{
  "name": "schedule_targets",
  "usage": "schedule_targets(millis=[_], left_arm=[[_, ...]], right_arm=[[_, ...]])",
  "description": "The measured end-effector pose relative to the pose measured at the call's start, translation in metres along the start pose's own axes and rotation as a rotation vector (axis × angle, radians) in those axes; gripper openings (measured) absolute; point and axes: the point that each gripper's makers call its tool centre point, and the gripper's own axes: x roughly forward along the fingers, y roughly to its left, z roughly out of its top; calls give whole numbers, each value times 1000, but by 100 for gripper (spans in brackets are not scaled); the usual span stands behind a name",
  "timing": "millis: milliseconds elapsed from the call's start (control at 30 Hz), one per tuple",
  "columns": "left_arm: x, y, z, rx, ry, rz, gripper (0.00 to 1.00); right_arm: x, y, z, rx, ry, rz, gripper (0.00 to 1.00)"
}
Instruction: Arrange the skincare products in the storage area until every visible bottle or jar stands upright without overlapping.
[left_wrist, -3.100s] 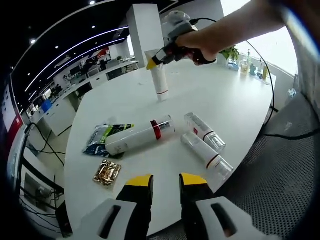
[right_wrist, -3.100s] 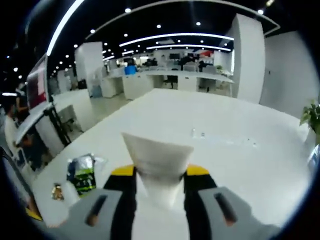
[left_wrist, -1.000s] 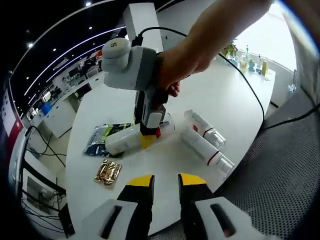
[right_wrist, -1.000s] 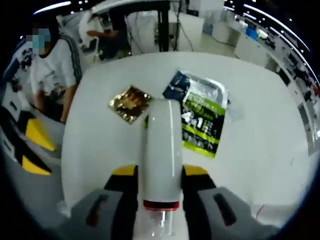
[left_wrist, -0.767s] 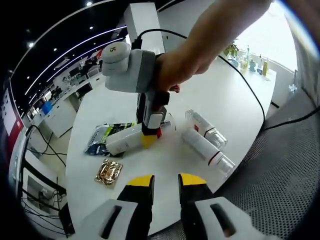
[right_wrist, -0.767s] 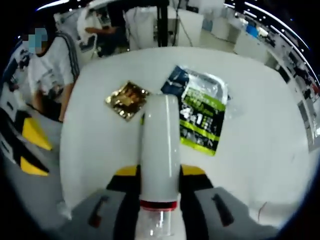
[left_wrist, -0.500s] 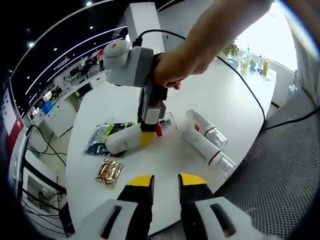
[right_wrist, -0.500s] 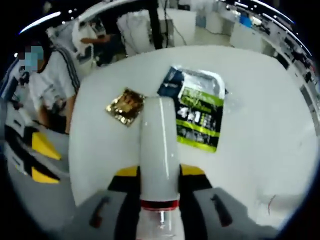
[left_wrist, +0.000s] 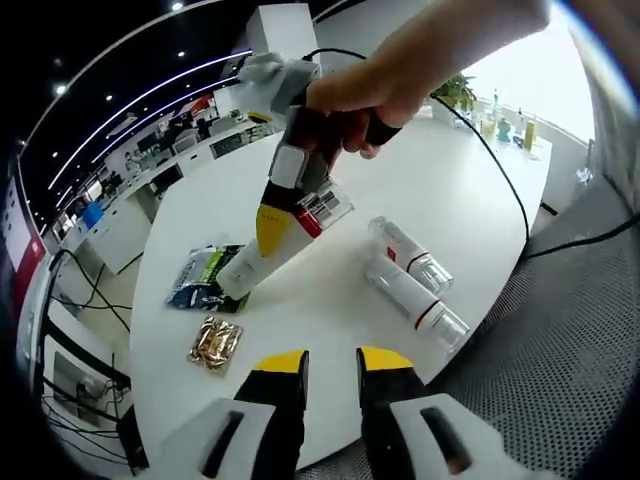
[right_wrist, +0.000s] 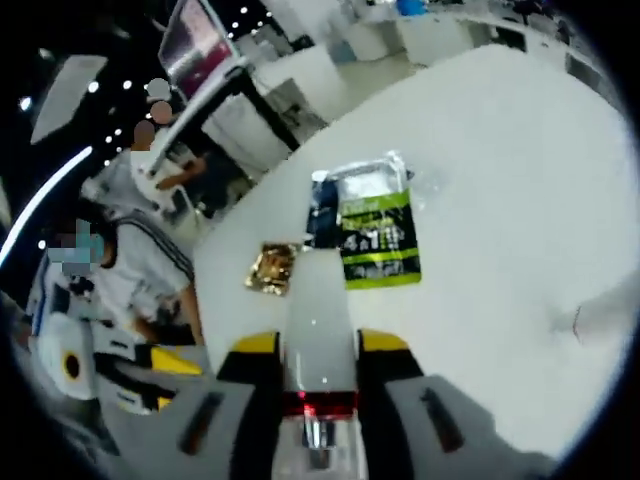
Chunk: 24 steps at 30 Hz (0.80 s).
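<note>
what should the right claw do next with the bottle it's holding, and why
Probably tip it upright and set it on a bare patch of table. The right claw is shut on the white bottle with the red band, held slanted above the green sachet. Two clear-capped bottles lie flat nearby, so keep clear of them.

Smooth white table (left_wrist: 470, 200), matt w/ a soft sheen. Held bottle (left_wrist: 262, 252): glossy white plastic, red band, clear cap (cap reads as see-through plastic in the right gripper view (right_wrist: 318, 350)). 2 lying bottles (left_wrist: 410, 257) (left_wrist: 415, 304): clear or frosted glossy plastic, red bands. Crinkled gold foil packet (left_wrist: 213, 341), shiny. Glossy film pouch (left_wrist: 205, 276), green, dark and silver print. Left gripper (left_wrist: 328, 372) and right gripper (left_wrist: 270, 232): matt yellow pads, grey plastic bodies.
</note>
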Motion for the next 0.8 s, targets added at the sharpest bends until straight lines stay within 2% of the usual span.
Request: schedule_targets(millis=[67,133,167,200,267,367,467,567,700,733,800], left_arm=[[0,0,0,0,2,-2,20],[1,-1,-1,-2,4,-3,20],[1,0,-1,-2,4,-2,20],[1,0,-1,-3,3,-2,20],[1,0,0,-3,2,0,20],[0,1,0,-6,3,4,20],[1,2,-1,-6,2,6,20],[1,2,-1,-5,3,6,20],[1,1,-1,-4,4,5,20],[1,1,-1,-5,5,5,20],[1,1,-2,-4,6,4,20]], right_arm=[[-2,-10,-2,39,-18,-17,25],[-3,-12,-5,6,-15,-30,25],[-3,-18,-11,-92,24,-73,25],[-2,-19,-15,-116,44,-83,25],[-1,-20,-15,-215,59,-110,25],[2,-23,-20,-352,124,-148,25],[6,-23,-22,-432,159,-157,25],[7,-25,-23,-551,206,-185,25],[10,-30,-25,-622,232,-200,26],[11,-32,-26,-679,245,-207,26],[12,-34,-32,-738,279,-208,26]])
